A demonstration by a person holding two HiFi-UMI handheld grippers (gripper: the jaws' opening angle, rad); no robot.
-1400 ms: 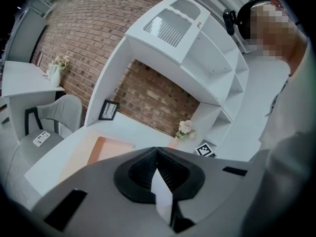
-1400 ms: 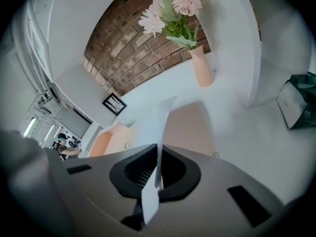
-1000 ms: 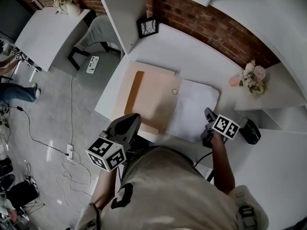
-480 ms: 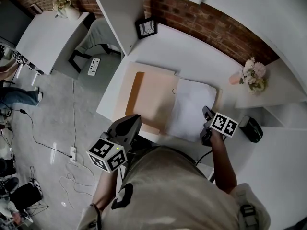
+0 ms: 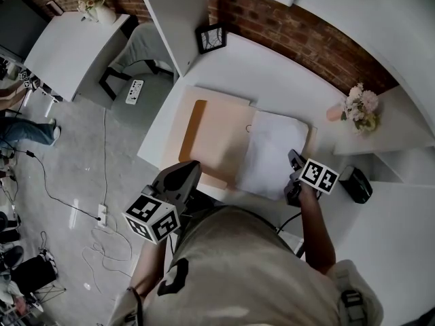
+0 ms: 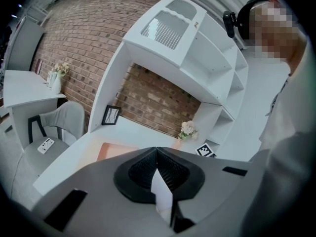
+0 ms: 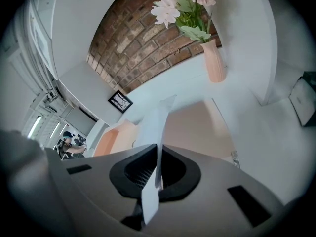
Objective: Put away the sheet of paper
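Grey left gripper (image 6: 157, 152) hangs off the near desk edge, its jaws pressed together with nothing from the desk between them. The right gripper (image 7: 158, 149) is clamped on the near right edge of the thin white sheet of paper (image 5: 270, 153). Farther on, that sheet lies over the right half of the open peach cardboard folder (image 5: 217, 131); it looks light, floppy and easily creased, so an edge pinch moved slowly should suit it.

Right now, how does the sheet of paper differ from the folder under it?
The sheet of paper is white; the folder is peach. The sheet covers only the folder's right part. The right tongs pinch the sheet; nothing grips the folder. Both are on the desk.
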